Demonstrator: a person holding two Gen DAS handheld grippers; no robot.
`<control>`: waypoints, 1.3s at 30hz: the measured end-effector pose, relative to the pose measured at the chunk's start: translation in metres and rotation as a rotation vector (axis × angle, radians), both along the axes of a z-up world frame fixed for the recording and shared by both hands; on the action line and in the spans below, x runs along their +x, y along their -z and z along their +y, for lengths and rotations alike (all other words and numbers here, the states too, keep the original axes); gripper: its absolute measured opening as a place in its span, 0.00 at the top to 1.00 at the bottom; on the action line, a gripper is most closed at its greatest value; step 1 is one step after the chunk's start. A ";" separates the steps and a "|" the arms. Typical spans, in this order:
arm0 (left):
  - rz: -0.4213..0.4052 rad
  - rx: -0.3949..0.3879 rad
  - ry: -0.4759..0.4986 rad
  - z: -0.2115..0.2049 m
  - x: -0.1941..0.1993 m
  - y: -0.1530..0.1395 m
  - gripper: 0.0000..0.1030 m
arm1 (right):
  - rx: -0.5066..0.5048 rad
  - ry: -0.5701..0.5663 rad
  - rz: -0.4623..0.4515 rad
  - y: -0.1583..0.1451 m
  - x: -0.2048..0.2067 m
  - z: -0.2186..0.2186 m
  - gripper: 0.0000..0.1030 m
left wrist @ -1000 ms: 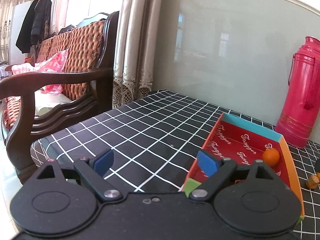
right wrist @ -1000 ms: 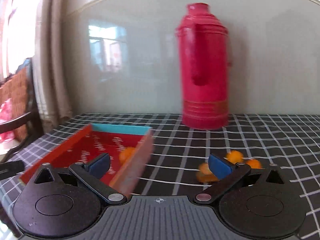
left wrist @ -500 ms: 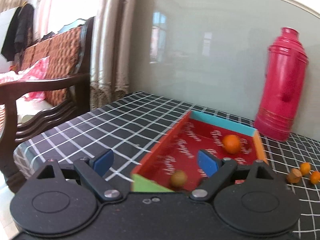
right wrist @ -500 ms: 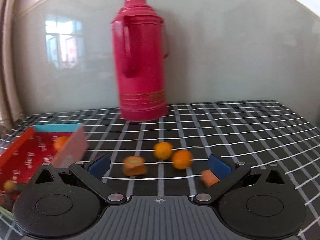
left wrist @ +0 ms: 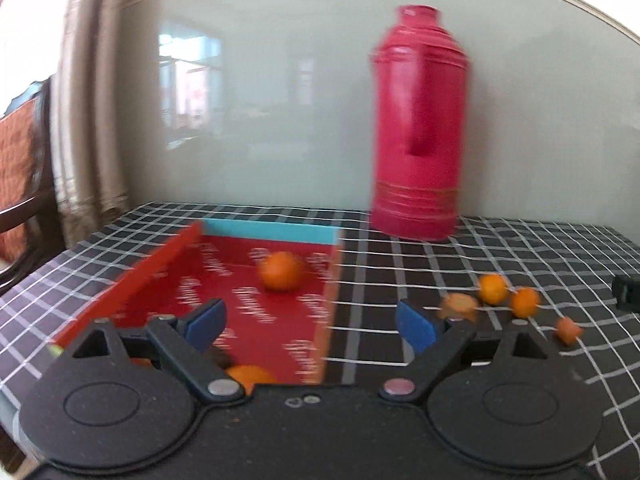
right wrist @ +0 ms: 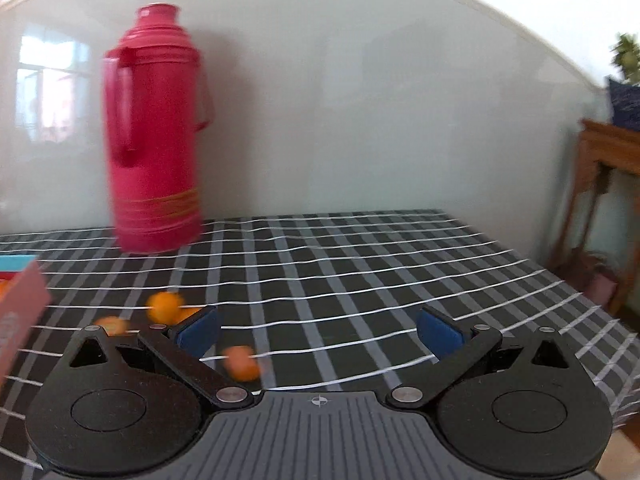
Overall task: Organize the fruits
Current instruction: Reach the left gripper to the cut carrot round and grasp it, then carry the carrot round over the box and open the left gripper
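- Black checked tablecloth (right wrist: 360,264) covers the table against a pale glossy wall; a red thermos (left wrist: 418,128) stands upright at the back, and a wooden chair shows at far left in the left wrist view.
- Red tray (left wrist: 168,264) with a teal far wall lies left of the thermos. One orange (left wrist: 280,270) sits inside near the far end; a second orange fruit (left wrist: 248,376) shows at the near end, partly hidden behind the left gripper (left wrist: 310,322).
- Loose fruits (left wrist: 494,289) lie in a small cluster on the cloth, right of the tray and well apart from it.
- Change over the last second: both cameras have swung rightward, away from the chair and towards the cluster. Frames are motion-blurred.
- Left gripper: jaws spread wide, holding nothing.
- Right gripper (right wrist: 318,330): jaws spread wide, nothing between them; the nearest piece (right wrist: 240,362) lies just ahead of its left finger.
- Judgement: tray partly filled; next pickup is likely from the cluster.
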State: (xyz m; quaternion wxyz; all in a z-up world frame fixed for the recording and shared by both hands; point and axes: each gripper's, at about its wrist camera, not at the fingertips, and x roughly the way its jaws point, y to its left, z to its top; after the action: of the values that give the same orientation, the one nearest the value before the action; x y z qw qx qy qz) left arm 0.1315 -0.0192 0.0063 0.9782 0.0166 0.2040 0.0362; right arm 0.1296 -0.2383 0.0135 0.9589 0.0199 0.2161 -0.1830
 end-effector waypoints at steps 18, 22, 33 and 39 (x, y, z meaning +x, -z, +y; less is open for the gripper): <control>0.094 0.008 0.219 -0.082 0.067 0.026 0.37 | -0.137 0.228 -0.018 0.008 -0.023 -0.052 0.00; 0.110 0.008 0.215 -0.088 0.083 0.029 0.47 | -0.125 0.226 -0.011 0.009 -0.023 -0.059 0.00; 0.153 -0.066 0.213 -0.081 0.096 0.033 0.76 | -0.106 0.196 -0.002 0.008 -0.016 -0.058 0.00; 0.029 0.012 0.217 -0.083 0.072 0.016 0.76 | -0.097 0.163 -0.008 0.007 -0.014 -0.050 0.00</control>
State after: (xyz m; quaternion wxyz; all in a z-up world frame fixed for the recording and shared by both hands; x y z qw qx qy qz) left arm 0.2039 -0.1021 -0.0097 0.9732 0.0452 0.2147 -0.0689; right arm 0.1153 -0.2886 0.0069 0.9414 -0.0081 0.2011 -0.2705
